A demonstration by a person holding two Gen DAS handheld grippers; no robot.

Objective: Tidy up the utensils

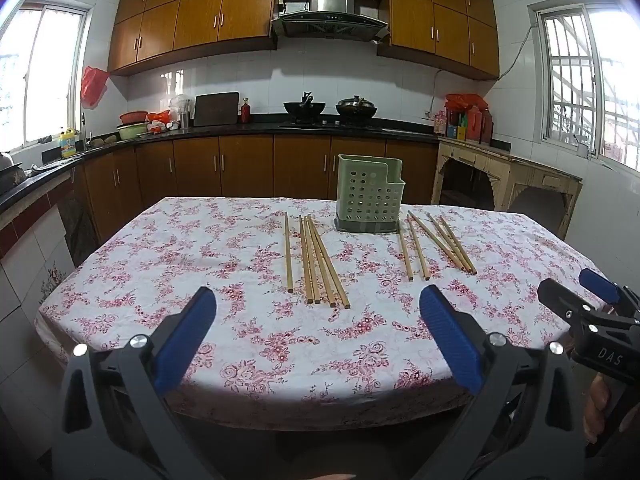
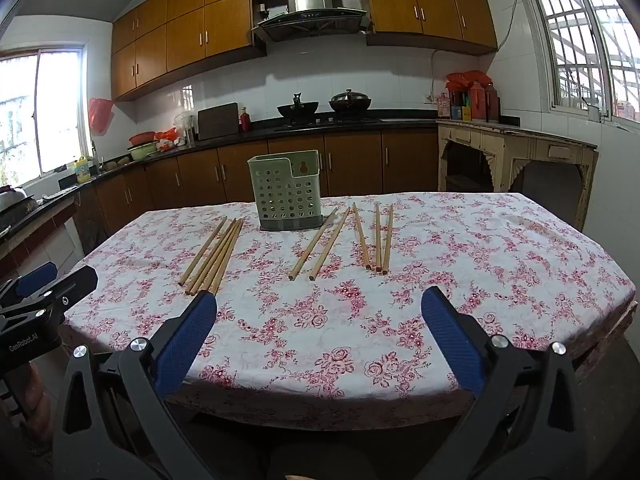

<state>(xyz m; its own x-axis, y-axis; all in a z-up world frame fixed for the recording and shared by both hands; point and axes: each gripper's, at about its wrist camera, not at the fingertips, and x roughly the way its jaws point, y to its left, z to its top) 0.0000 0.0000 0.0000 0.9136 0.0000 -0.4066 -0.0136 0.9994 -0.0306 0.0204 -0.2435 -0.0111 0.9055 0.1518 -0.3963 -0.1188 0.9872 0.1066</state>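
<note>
A green perforated utensil holder (image 1: pixel 369 194) (image 2: pixel 286 190) stands upright at the far middle of the floral-cloth table (image 1: pixel 260 344) (image 2: pixel 500 248). Several wooden chopsticks lie flat in a left group (image 1: pixel 316 260) (image 2: pixel 214 256) and a right group (image 1: pixel 436 244) (image 2: pixel 360 240), on either side of the holder. My left gripper (image 1: pixel 318 300) is open and empty above the near table edge, short of the left group. My right gripper (image 2: pixel 319 300) is open and empty above the near edge, short of the right group. Each gripper shows at the side of the other's view, the right one in the left wrist view (image 1: pixel 576 288) and the left one in the right wrist view (image 2: pixel 60 276).
Kitchen counters with wooden cabinets (image 1: pixel 248 172) run along the back and left walls, with a stove and woks (image 1: pixel 332 110). A worn cream side table (image 1: pixel 504 172) stands at the right. The table's near edge (image 2: pixel 320 404) lies just beyond my fingers.
</note>
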